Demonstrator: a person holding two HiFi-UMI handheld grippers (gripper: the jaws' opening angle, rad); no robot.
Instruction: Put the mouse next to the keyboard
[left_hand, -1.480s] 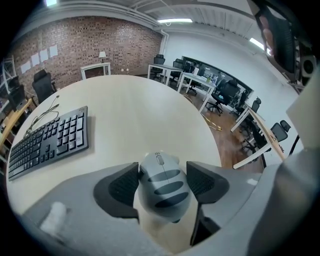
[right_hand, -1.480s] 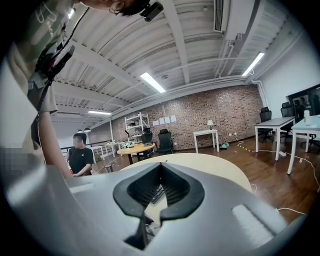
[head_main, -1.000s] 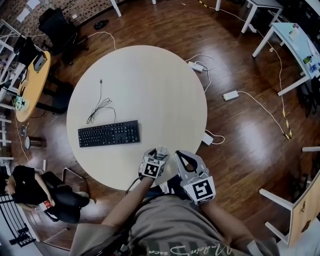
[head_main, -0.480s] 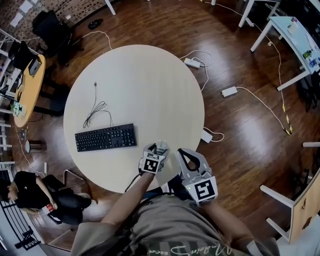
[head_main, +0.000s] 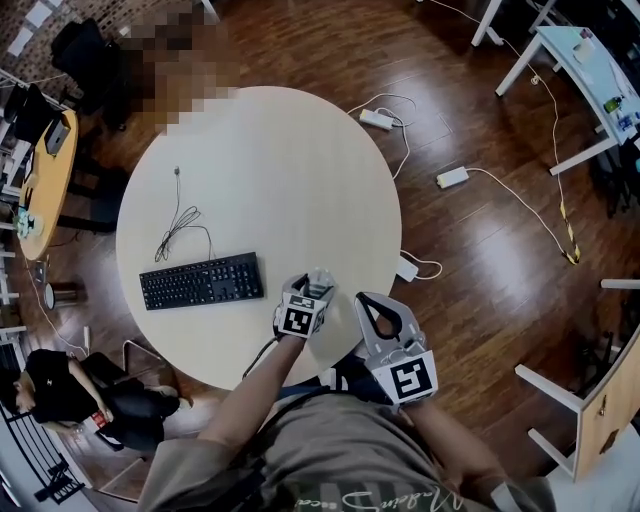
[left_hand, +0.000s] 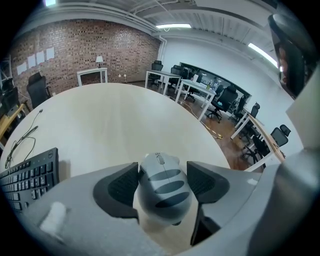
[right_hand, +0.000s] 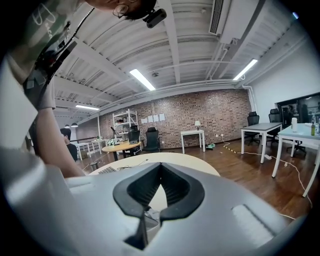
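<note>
Left gripper (head_main: 318, 278) jaws clamp a grey mouse (left_hand: 162, 187) near the round worktop's (head_main: 290, 170) 6 o'clock edge. The keyboard (head_main: 201, 281) lies at its 9 o'clock, bare surface between. Right gripper (head_main: 375, 310), jaws closed and empty, hangs past the rim.

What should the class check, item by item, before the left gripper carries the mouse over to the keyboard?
1. Mouse gripped by the left gripper: ok, a jaw sits on each of its sides.
2. Free spot on the table to the right of the keyboard: ok, the surface there is bare.
3. Keyboard cable away from that spot: ok, it lies behind the keyboard.
4. Right gripper out of the path: ok, it is shut, empty and near the table's front edge.
5. Mouse lifted off the tabletop: cannot tell.
</note>
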